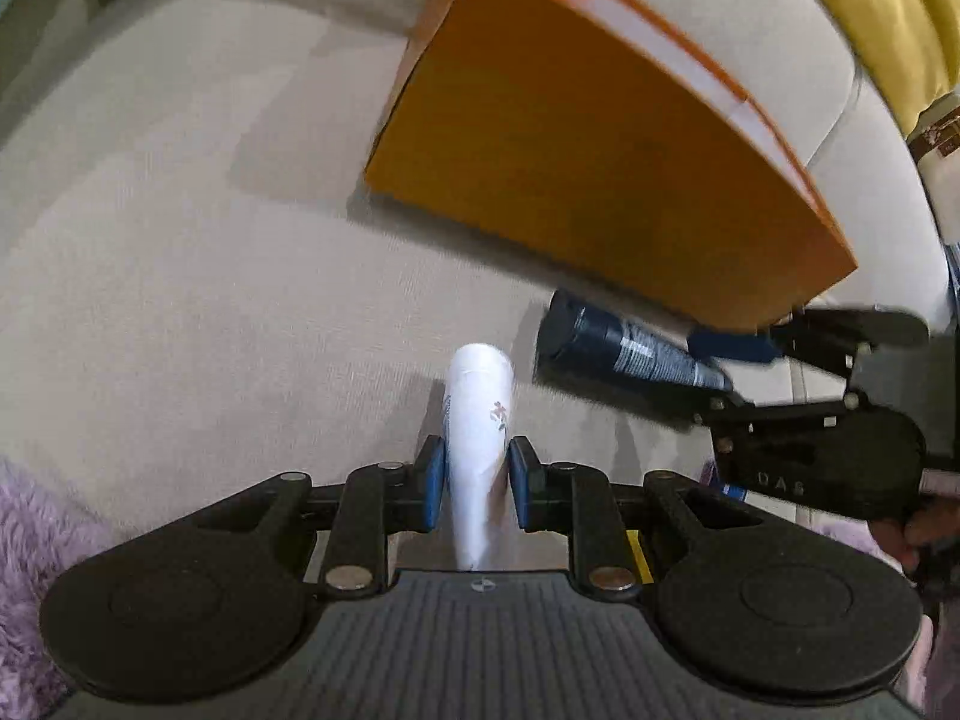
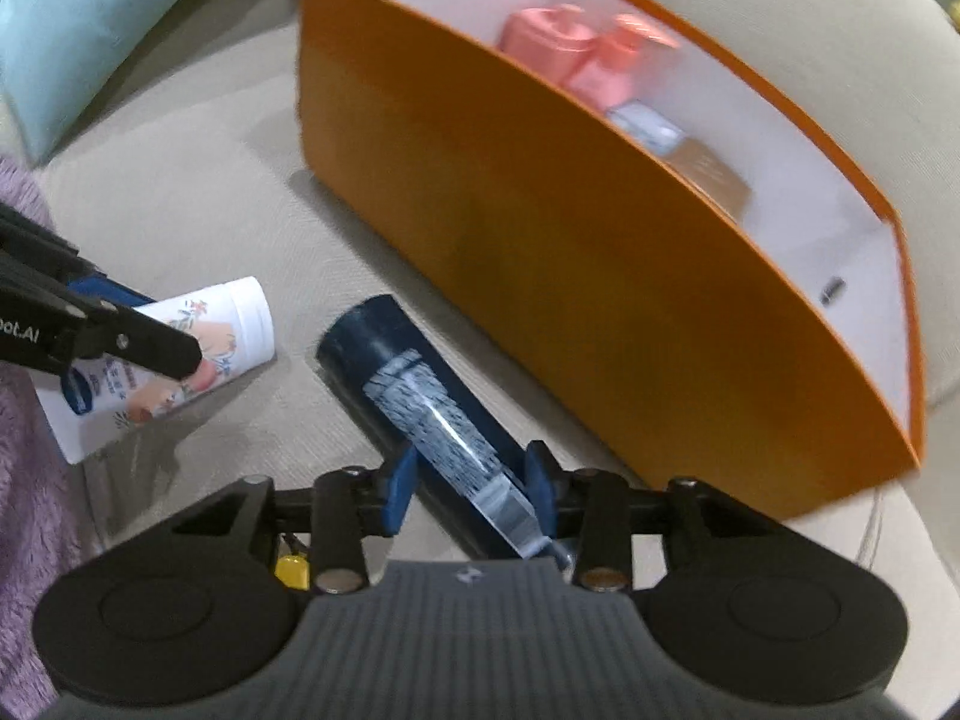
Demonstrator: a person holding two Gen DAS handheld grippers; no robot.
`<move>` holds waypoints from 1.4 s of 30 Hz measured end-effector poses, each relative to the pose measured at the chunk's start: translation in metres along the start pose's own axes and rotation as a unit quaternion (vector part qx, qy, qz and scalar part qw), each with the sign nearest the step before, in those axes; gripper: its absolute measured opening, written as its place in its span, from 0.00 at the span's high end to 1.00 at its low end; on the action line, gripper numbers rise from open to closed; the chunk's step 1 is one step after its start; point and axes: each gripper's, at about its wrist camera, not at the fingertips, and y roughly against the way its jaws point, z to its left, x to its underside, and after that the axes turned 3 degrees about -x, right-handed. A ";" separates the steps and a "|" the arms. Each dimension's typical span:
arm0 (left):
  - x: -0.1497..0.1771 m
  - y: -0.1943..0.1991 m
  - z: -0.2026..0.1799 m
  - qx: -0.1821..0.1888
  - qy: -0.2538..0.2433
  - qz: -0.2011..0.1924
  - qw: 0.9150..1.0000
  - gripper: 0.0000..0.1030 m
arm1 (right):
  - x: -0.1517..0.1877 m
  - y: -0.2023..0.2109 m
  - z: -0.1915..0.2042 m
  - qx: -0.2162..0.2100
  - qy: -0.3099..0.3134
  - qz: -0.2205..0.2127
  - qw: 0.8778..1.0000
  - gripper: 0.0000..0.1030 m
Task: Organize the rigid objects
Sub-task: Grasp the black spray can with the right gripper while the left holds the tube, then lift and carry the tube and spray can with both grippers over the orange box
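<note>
Left wrist, tongs (image 1: 478, 483) clamping white tube (image 1: 480, 420)

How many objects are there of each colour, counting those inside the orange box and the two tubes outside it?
Pink bottles in the orange box: 2
Pale blue item in box: 1
Tan item in box: 1
White tube: 1
Dark blue tube: 1
Total: 6
</note>
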 end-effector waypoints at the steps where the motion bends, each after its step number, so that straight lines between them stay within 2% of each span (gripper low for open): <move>1: 0.000 -0.003 0.003 0.005 0.005 0.010 1.000 0.76 | -0.004 -0.003 0.000 -0.006 0.011 0.006 1.000 0.53; 6: 0.002 -0.010 0.007 0.022 0.017 0.020 0.999 0.76 | -0.014 -0.019 0.003 -0.017 0.043 0.028 0.999 0.44; 9: 0.002 -0.010 0.009 0.028 0.020 0.021 0.999 0.75 | -0.018 -0.023 0.000 -0.028 0.027 0.031 0.999 0.44; 13: 0.004 -0.005 0.012 0.033 0.029 -0.004 0.999 0.75 | -0.022 -0.029 -0.015 -0.066 -0.072 0.039 0.994 0.49; 17: 0.002 0.003 0.015 0.015 0.051 -0.040 0.998 0.76 | -0.027 -0.032 -0.019 -0.112 -0.176 0.039 0.977 0.53; 21: 0.002 0.006 0.023 0.022 0.072 -0.034 0.997 0.75 | -0.023 -0.035 -0.024 -0.143 -0.255 0.032 0.956 0.54; 24: 0.000 0.001 0.026 0.027 0.097 -0.020 0.995 0.71 | -0.017 -0.032 -0.027 -0.148 -0.263 0.024 0.953 0.54; 25: -0.001 -0.001 0.029 0.029 0.108 -0.014 0.994 0.67 | -0.014 -0.031 -0.029 -0.151 -0.266 0.025 0.952 0.53; 28: -0.001 -0.007 0.033 0.040 0.125 0.000 0.991 0.66 | -0.004 -0.029 -0.031 -0.161 -0.285 0.022 0.945 0.53; 31: -0.002 -0.011 0.027 0.038 0.112 0.001 0.993 0.67 | 0.004 -0.028 -0.031 -0.161 -0.293 0.012 0.943 0.52; 34: -0.001 -0.014 0.022 0.042 0.103 -0.004 0.994 0.74 | 0.001 -0.026 -0.021 -0.142 -0.276 0.004 0.951 0.50; 35: -0.005 -0.015 0.020 0.040 0.100 -0.006 0.994 0.74 | 0.002 -0.023 -0.014 -0.133 -0.271 -0.004 0.953 0.54; 37: -0.005 -0.012 0.017 0.037 0.089 -0.016 0.995 0.75 | 0.004 -0.018 -0.005 -0.121 -0.264 -0.018 0.957 0.57; 42: -0.004 -0.003 0.015 0.045 0.069 -0.034 0.996 0.75 | 0.019 -0.002 0.001 -0.119 -0.294 -0.050 0.947 0.60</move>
